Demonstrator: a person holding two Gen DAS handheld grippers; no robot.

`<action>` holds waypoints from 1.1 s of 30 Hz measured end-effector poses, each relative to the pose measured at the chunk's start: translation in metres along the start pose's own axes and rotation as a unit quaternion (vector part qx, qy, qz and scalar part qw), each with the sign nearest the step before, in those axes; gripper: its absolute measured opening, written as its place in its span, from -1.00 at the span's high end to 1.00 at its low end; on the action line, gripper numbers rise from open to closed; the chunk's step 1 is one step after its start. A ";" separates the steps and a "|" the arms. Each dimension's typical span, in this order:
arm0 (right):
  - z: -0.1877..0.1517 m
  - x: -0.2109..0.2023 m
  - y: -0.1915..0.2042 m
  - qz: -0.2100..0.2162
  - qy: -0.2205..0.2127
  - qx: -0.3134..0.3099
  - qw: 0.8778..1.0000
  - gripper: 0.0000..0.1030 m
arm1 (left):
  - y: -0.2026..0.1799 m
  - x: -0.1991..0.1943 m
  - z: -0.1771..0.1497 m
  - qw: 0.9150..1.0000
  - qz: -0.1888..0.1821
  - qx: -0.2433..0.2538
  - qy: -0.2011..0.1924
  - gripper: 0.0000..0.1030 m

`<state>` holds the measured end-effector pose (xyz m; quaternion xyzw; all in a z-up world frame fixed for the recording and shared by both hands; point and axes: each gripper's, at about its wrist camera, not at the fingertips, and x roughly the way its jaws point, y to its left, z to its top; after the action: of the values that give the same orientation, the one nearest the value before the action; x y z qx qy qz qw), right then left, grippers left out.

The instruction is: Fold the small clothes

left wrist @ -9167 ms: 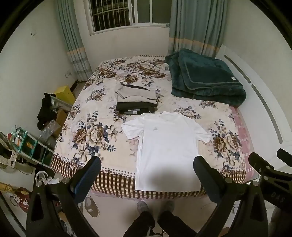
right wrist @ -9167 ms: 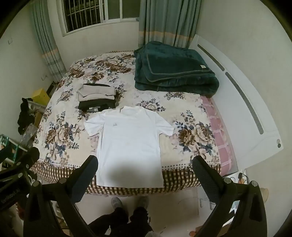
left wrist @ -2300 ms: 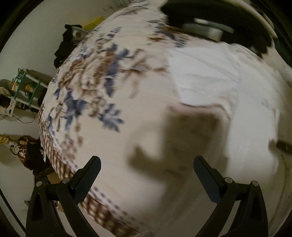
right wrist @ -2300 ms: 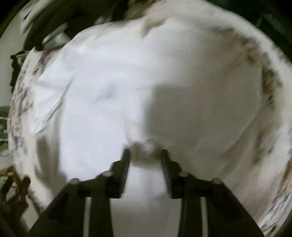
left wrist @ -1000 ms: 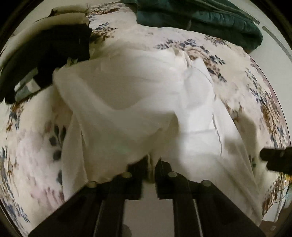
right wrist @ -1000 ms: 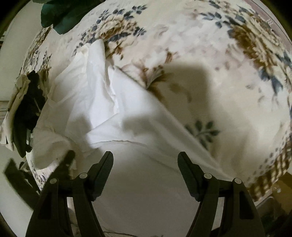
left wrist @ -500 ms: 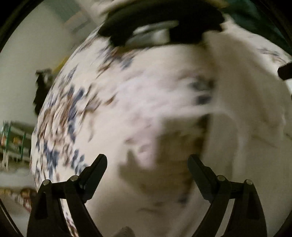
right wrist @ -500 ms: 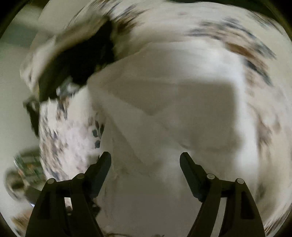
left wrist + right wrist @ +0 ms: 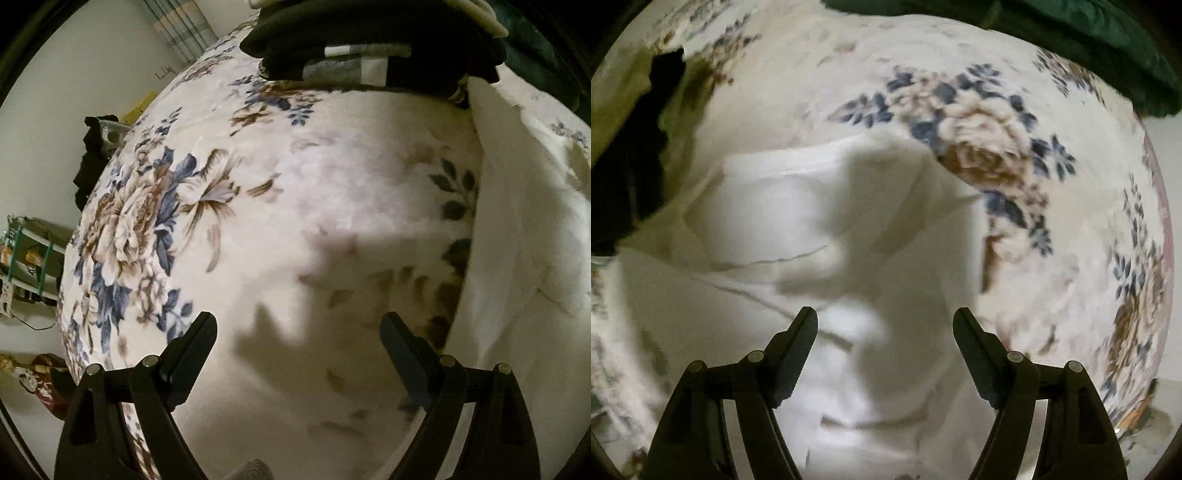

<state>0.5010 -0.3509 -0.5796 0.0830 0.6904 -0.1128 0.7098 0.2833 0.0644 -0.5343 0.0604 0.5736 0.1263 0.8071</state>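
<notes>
Floral bedspread (image 9: 258,206), one white T-shirt (image 9: 768,206), two grippers' fingers (image 9: 397,338) (image 9: 803,332) spread, grasping nothing

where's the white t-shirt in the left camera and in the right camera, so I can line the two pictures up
Left wrist view: the white t-shirt runs down the right edge, beside the open left gripper.
Right wrist view: it fills the lower middle, under the open right gripper.
Shared landmark: the dark folded clothes, top centre in the left view, far left in the right view.

The floral-covered bed (image 9: 258,206) carries a rumpled white T-shirt (image 9: 798,221), a stack of folded clothes (image 9: 369,48) at twelve o'clock, and a green blanket (image 9: 1089,40).
</notes>
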 end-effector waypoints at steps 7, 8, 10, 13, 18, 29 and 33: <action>-0.083 -0.046 -0.073 0.102 0.060 0.080 0.990 -0.51 | -0.016 -0.037 -0.011 0.999 -0.039 0.008 -0.013 -0.75; -0.097 -0.051 -0.089 0.106 0.069 0.089 0.988 -0.51 | -0.019 -0.043 -0.015 0.999 -0.040 0.008 -0.013 -0.75; -0.122 -0.057 -0.119 0.107 0.086 0.097 0.986 -0.51 | -0.027 -0.053 -0.022 0.999 -0.047 0.004 -0.008 -0.75; -0.145 -0.063 -0.168 0.110 0.110 0.091 0.984 -0.51 | -0.044 -0.070 -0.040 0.998 -0.060 -0.014 0.009 -0.75; -0.143 -0.055 -0.240 0.130 0.121 0.034 0.984 -0.51 | -0.106 -0.116 -0.094 0.997 -0.063 -0.016 0.044 -0.75; -0.072 0.001 -0.340 0.163 0.141 -0.047 0.975 -0.51 | -0.298 -0.172 -0.246 0.971 -0.137 -0.036 0.195 -0.75; -0.037 0.020 -0.327 0.200 0.136 -0.064 0.968 -0.51 | -0.350 -0.160 -0.261 0.969 -0.169 -0.031 0.176 -0.16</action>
<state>0.3754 -0.6561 -0.5882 0.1884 0.7557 0.0882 0.6210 0.0348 -0.3277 -0.5608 -0.0851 0.7043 0.0144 0.7046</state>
